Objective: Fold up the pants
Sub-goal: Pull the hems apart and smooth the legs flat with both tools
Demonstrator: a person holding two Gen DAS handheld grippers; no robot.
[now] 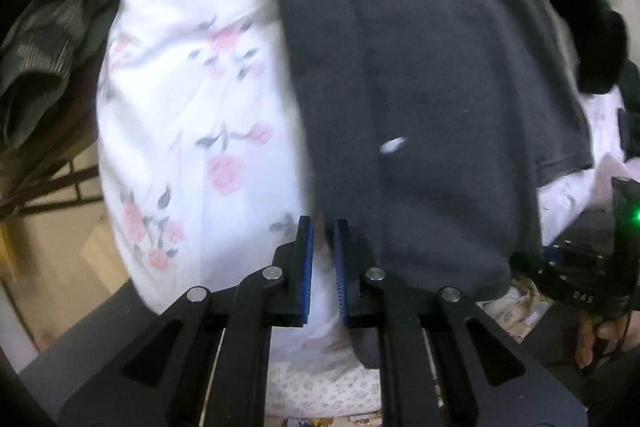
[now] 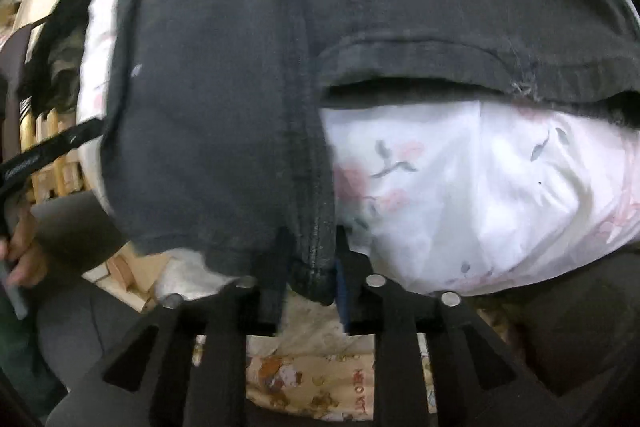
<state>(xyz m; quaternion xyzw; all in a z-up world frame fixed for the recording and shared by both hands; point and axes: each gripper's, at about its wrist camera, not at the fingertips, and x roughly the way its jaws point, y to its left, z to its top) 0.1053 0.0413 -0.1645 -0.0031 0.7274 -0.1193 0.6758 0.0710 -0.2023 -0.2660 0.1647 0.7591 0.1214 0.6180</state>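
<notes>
Pants [image 2: 224, 99], dark grey and seamed, lie on floral sheet [image 1: 192, 115]; right gripper [image 2: 308, 279] clamps their hem edge, left gripper [image 1: 323, 255] nearly closed, empty, beside them.

So the right tongs [image 2: 310, 287] point steeply down at the edge of the dark grey pants [image 2: 224, 87], and a seamed fold of the fabric hangs right down between the two black fingers [image 2: 394, 307]. Can't honestly tell if the pads are pinching it, it's too blurry there. The pants lie spread over a white bedsheet with pink flowers [image 2: 480, 195], with one hem opening gaping on the right side. Below the sheet's edge there's a yellowish cartoon-print cloth [image 2: 304, 387]. Off to the left, a hand [image 2: 24, 259] is gripping something dark.
</notes>
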